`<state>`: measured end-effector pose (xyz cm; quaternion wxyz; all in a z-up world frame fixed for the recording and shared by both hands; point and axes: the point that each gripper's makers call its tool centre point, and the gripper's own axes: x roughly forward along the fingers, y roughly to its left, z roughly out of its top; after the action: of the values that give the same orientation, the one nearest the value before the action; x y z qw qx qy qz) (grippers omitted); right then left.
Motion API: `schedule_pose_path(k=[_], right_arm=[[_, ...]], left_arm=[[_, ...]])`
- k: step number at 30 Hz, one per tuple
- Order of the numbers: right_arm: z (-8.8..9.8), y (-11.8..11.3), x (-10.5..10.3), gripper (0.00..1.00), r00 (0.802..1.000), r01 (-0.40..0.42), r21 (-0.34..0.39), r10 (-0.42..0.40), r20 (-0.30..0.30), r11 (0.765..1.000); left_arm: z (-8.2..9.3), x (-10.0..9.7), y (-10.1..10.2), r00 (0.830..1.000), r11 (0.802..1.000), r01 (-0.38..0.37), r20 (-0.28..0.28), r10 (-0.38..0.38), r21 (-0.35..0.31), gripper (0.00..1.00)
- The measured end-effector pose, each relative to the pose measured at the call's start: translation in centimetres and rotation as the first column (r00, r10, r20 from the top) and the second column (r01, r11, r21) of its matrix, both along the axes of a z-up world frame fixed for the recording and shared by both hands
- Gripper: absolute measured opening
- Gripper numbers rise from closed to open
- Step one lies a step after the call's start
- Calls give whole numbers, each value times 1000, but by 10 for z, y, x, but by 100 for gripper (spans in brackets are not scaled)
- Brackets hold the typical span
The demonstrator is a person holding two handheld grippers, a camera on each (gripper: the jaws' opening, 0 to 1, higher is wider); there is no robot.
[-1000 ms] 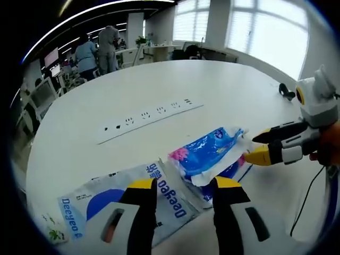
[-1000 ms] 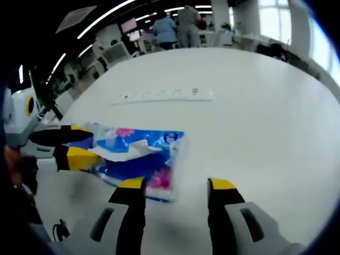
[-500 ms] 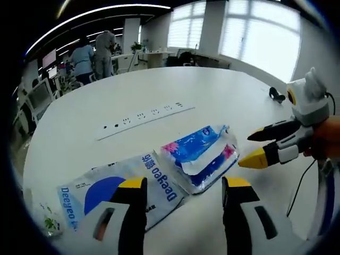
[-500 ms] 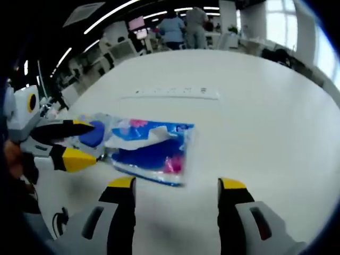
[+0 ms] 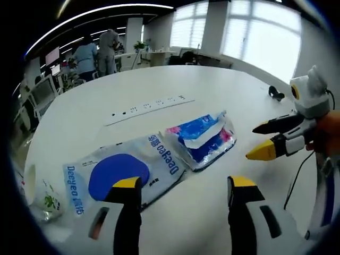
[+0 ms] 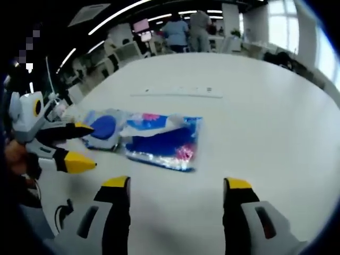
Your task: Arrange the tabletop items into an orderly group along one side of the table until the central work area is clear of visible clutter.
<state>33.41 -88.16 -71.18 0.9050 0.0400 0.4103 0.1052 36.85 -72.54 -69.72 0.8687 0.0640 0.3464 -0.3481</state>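
Observation:
A blue tissue pack (image 5: 202, 139) with a white sheet poking out lies flat on the white table (image 5: 223, 79), right beside a larger white-and-blue Deeyeo wipes pack (image 5: 125, 172). My left gripper (image 5: 185, 183) stands open, short of both packs, with nothing between its jaws. My right gripper (image 5: 254, 142) comes in from the right, open and clear of the tissue pack. In the right gripper view the tissue pack (image 6: 164, 141) and the wipes pack (image 6: 103, 127) lie ahead of the open right gripper (image 6: 177, 183). The left gripper (image 6: 91, 146) hangs open at the left.
A paper cup (image 5: 40, 199) with a green print lies at the table's near left edge. A row of flush power sockets (image 5: 151, 110) runs across the middle. A small black object (image 5: 275, 94) sits at the far right. People stand at desks (image 5: 98, 50) beyond the table.
The gripper that was at the tissue pack's end has come away from it. Both grippers have drawn back, and the pack now lies flat beside the wipes pack.

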Motion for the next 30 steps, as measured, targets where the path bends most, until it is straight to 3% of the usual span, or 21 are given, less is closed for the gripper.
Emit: schedule_pose_path(k=[17,30], right_arm=[[2,15,-26,85,999,-46,-4,46,12,999],[2,25,-52,93,998,-63,6,63,13,998]], left_arm=[[4,-29,9,998,997,66,6,-66,-26,78],[4,-46,21,998,997,59,-3,-60,-50,86]])
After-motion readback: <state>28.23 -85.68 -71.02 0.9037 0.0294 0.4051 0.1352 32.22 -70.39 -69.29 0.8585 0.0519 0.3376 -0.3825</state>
